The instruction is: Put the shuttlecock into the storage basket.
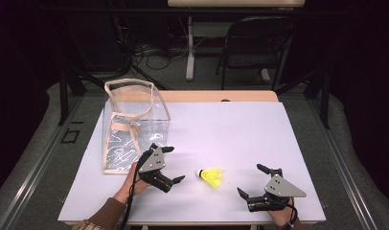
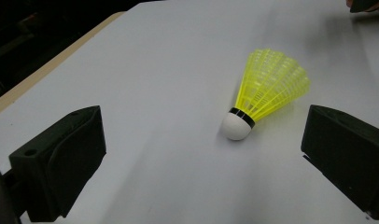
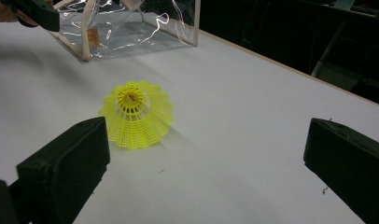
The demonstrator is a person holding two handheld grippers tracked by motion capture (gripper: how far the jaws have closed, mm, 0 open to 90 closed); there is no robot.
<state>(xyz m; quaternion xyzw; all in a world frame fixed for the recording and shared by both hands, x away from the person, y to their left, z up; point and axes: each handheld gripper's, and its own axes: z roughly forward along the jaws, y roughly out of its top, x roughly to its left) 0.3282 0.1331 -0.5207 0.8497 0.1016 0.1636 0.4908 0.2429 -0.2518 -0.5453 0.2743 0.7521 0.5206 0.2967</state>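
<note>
With jaws spread wide and empty, the left gripper (image 1: pixel 167 164) approaches the yellow plastic shuttlecock (image 1: pixel 211 176) lying on the white table (image 1: pixel 240 129); next, I judge, it must straddle its white cork tip and close.

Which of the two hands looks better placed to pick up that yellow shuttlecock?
Probably the left. The left gripper is open beside the shuttlecock, cork facing it, between its jaws in its own view. The right gripper sits farther off.

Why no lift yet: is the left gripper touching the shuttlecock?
Apart. The left gripper view shows bare table between the shuttlecock and both open jaws of the left gripper.
</note>
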